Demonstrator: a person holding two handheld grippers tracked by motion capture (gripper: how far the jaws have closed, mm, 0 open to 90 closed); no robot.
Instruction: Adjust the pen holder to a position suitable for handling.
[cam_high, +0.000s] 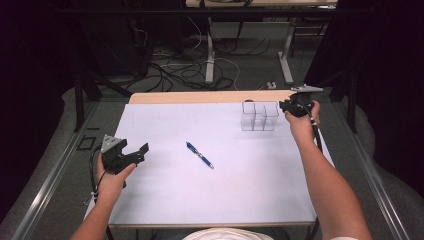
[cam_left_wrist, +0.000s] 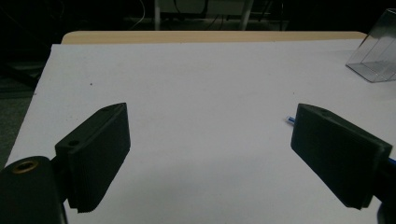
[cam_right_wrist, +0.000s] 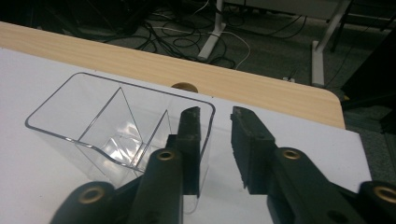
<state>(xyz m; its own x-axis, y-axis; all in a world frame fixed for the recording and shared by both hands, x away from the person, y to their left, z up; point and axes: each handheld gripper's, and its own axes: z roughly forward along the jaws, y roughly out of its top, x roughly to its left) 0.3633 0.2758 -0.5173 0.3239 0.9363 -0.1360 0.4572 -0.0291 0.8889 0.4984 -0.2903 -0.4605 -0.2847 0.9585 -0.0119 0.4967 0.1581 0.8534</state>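
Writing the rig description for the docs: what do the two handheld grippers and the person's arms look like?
Both grippers are black. The left gripper has broad, flat jaws with ribbed pads, brass-coloured screw inserts, a grey three-cornered plate on top and a black trailing cable. The right gripper has the same plate and cable. The forearms are bare, with a white sleeve edge at the right arm.

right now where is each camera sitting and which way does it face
High view: above the person's side, looking forward and down on the table; both forearms, left gripper, right gripper.
Left gripper view: on the left gripper, looking across the table between wide-apart jaws.
Right gripper view: on the right gripper, facing the clear organizer.
Shared: all three show the organizer.
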